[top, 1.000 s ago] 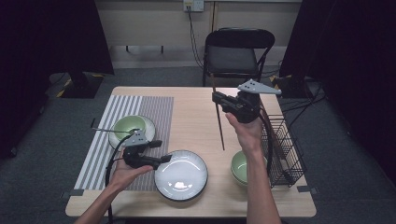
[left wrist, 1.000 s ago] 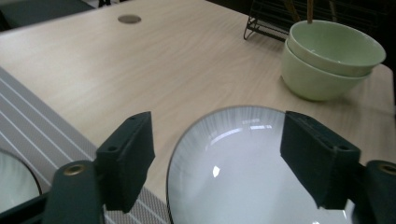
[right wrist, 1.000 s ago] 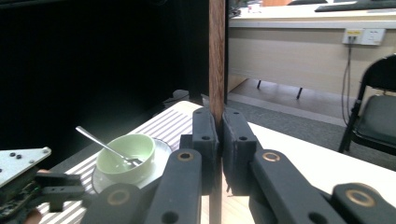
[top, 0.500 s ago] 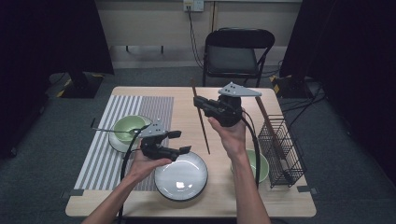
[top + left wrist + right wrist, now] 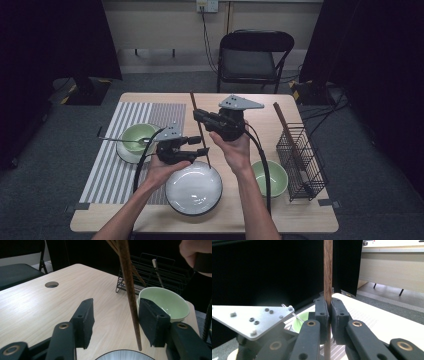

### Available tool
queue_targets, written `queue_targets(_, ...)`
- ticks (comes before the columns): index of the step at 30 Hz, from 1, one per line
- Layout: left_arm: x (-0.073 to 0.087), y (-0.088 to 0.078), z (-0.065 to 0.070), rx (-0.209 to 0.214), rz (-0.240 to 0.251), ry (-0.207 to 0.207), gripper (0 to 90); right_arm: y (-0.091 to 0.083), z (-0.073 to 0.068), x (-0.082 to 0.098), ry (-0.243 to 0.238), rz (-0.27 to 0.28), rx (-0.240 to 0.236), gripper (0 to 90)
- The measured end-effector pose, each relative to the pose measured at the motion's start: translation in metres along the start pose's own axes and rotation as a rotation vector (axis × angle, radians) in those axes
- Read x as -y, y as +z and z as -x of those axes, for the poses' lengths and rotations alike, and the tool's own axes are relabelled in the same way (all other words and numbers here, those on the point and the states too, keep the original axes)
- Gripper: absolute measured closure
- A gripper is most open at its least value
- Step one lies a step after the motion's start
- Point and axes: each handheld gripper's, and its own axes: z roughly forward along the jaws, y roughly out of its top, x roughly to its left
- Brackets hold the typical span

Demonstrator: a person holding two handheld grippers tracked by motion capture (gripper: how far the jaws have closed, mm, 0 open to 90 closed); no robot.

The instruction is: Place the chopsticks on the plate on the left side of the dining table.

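Wooden chopsticks (image 5: 198, 127) stand nearly upright above the table (image 5: 250, 102), clamped in the right gripper (image 5: 201, 118), whose jaws pinch them tight in the right gripper view (image 5: 328, 277). Their lower tip hangs over the rim of the white plate (image 5: 194, 187). The left gripper (image 5: 201, 146) has just been closing; its jaws sit half apart with the chopsticks (image 5: 130, 290) between them, close to one pad, not yet pressed. Nearby are a green bowl (image 5: 163, 301) and a wire rack (image 5: 300, 160).
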Motion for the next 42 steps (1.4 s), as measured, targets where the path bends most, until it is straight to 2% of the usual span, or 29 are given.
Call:
queue_targets(2,0.0,-0.002,-0.003,0.006,0.005,-0.012,49.1,-0.003,0.001,0.0,0.01,0.015,0.0,84.9)
queue_targets(4,0.0,-0.004,-0.005,0.0,0.001,0.003,53.2,-0.005,0.002,-0.001,0.014,0.023,-0.002,84.8)
queue_targets(7,0.0,-0.008,-0.007,-0.003,0.01,0.001,57.2,-0.009,0.003,-0.002,0.018,0.03,-0.004,84.8)
queue_targets(12,-0.002,-0.012,-0.008,0.021,0.019,-0.006,62.2,-0.012,0.004,-0.004,0.024,0.043,-0.017,84.8)
queue_targets(14,-0.005,-0.011,-0.006,0.03,0.029,0.006,62.9,-0.01,0.003,-0.005,0.023,0.048,-0.025,84.8)
queue_targets(17,-0.012,-0.013,0.0,0.044,0.061,0.0,63.1,-0.006,0.0,-0.004,0.011,0.035,-0.031,84.8)
queue_targets(19,-0.016,-0.014,0.001,0.046,0.063,0.014,65.3,-0.004,-0.001,-0.003,0.01,0.028,-0.04,84.8)
queue_targets(22,-0.019,-0.017,-0.001,0.061,0.078,0.015,71.7,-0.003,-0.004,-0.001,0.001,0.021,-0.071,84.7)
queue_targets(26,-0.018,-0.022,-0.007,0.056,0.089,0.006,80.4,-0.008,-0.004,-0.002,-0.005,0.029,-0.072,84.7)
queue_targets(27,-0.018,-0.023,-0.008,0.071,0.101,-0.003,82.1,-0.01,-0.003,-0.002,-0.002,0.033,-0.073,84.7)
queue_targets(30,-0.02,-0.026,-0.009,0.07,0.103,0.008,83.9,-0.014,0.0,-0.004,0.006,0.042,-0.091,84.6)
queue_targets(32,-0.02,-0.025,-0.007,0.081,0.099,0.015,84.4,-0.015,0.0,-0.004,-0.007,0.035,-0.101,84.3)
queue_targets(34,-0.02,-0.024,-0.006,0.088,0.101,0.013,84.8,-0.015,0.0,-0.005,-0.022,0.029,-0.105,80.6)
queue_targets(35,-0.02,-0.024,-0.007,0.091,0.1,0.012,84.8,-0.015,0.0,-0.005,-0.024,0.029,-0.112,74.3)
queue_targets(37,-0.02,-0.024,-0.008,0.086,0.1,0.004,84.8,-0.017,0.001,-0.005,-0.031,0.03,-0.112,67.7)
queue_targets(38,-0.019,-0.025,-0.009,0.091,0.105,-0.008,84.8,-0.018,0.002,-0.005,-0.031,0.029,-0.114,65.3)
queue_targets(42,-0.019,-0.029,-0.01,0.083,0.103,-0.011,84.8,-0.021,0.006,-0.003,-0.022,0.021,-0.112,52.2)
